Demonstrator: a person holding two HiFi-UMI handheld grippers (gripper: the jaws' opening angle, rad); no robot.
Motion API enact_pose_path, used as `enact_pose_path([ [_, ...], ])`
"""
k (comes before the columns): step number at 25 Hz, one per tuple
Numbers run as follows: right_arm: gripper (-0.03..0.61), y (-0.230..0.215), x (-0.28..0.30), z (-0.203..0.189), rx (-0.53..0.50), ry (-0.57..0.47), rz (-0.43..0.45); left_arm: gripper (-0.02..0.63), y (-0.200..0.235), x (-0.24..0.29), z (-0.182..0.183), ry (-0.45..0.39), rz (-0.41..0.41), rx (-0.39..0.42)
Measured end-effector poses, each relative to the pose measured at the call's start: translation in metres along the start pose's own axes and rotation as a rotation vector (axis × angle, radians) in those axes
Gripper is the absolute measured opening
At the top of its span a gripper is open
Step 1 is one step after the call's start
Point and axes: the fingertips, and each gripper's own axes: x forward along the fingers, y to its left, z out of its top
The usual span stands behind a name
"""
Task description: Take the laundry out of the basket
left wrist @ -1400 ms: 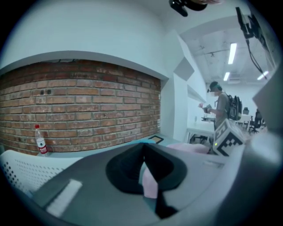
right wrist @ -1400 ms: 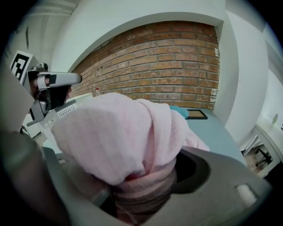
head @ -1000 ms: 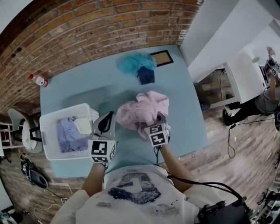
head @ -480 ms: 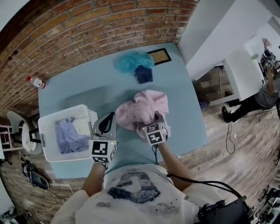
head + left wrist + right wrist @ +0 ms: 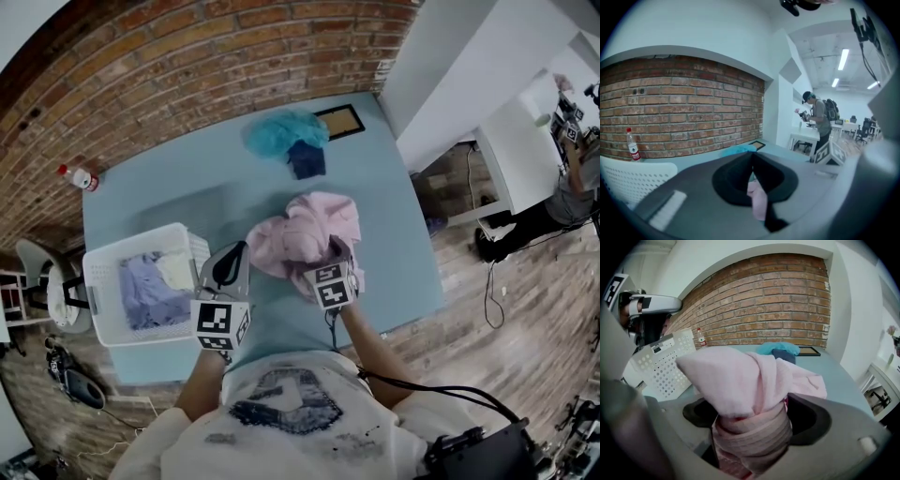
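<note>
**Now: pink garment (image 5: 305,234) out of the basket (image 5: 94,281), centre frame**

The right gripper (image 5: 339,251) angles down at the table (image 5: 394,225). Its jaws have just been opening with the garment bunched between them, probably to release it. The left gripper (image 5: 230,255) is pinched on a pink strip, likely to steady the cloth. At left, the basket holds lilac and white laundry (image 5: 145,286).

Brick wall (image 5: 187,56), wooden floor (image 5: 525,309), white desk (image 5: 525,159).
</note>
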Motion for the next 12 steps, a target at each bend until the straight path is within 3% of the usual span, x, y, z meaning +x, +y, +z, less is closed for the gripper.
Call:
enact_pose_path([
  [12,0.456,0.005,-0.034,0.011,-0.006,-0.066,-0.029,-0.008,-0.007,-0.02,0.008,-0.024,-0.017,0.019],
])
